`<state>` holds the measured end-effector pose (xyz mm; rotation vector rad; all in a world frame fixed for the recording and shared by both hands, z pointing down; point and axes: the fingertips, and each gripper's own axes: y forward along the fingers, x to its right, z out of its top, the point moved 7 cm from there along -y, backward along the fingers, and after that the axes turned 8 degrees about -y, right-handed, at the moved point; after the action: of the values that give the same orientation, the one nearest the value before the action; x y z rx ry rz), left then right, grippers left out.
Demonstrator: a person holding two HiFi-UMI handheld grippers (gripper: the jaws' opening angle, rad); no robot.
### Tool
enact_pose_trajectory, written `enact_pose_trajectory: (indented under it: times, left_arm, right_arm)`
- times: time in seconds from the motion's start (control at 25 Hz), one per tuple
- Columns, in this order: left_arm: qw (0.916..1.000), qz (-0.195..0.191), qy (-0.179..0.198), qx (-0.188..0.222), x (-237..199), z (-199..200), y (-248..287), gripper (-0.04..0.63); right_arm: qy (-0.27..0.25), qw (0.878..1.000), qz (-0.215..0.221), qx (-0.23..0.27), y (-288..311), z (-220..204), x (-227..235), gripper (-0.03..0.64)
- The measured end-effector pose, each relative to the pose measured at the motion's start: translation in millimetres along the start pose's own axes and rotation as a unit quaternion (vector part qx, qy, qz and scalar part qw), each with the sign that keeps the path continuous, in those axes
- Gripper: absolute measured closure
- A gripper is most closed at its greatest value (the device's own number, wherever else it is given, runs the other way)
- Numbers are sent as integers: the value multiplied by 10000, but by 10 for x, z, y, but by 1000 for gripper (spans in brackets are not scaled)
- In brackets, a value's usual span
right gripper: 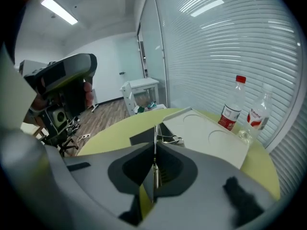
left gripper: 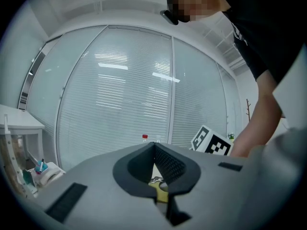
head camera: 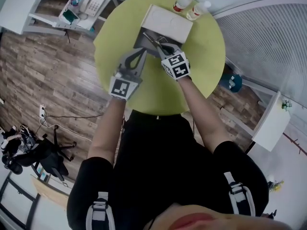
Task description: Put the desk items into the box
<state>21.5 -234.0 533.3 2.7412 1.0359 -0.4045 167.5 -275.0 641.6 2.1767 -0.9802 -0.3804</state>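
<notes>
Metal in my right gripper (head camera: 162, 50): the jaws are clamped on a thin metal tool (right gripper: 154, 150); its far end reaches past the near edge of the open box (head camera: 168, 23), over the dark inside; my left gripper (head camera: 139, 56) is pinched together on nothing, just beside the box's near left corner; two plastic bottles (head camera: 183, 1) stand just beyond the box on the round yellow-green table (head camera: 206, 56).

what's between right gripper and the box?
A thin metal item, pinched in the right gripper's shut jaws, reaches out over the open box; clearest in the right gripper view.
</notes>
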Motion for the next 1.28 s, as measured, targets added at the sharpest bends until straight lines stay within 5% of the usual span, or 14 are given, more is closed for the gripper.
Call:
enact_pose_trajectory:
  times: [0.92, 1.28]
  left_arm:
    - [9998, 24, -147, -127, -370, -196, 32, 584]
    - [9998, 104, -162, -66, -371, -132, -10, 584]
  right_arm:
    - [241, 9981, 133, -555, 690, -235, 115, 589]
    - [325, 9952, -224, -898, 777, -315, 254, 533]
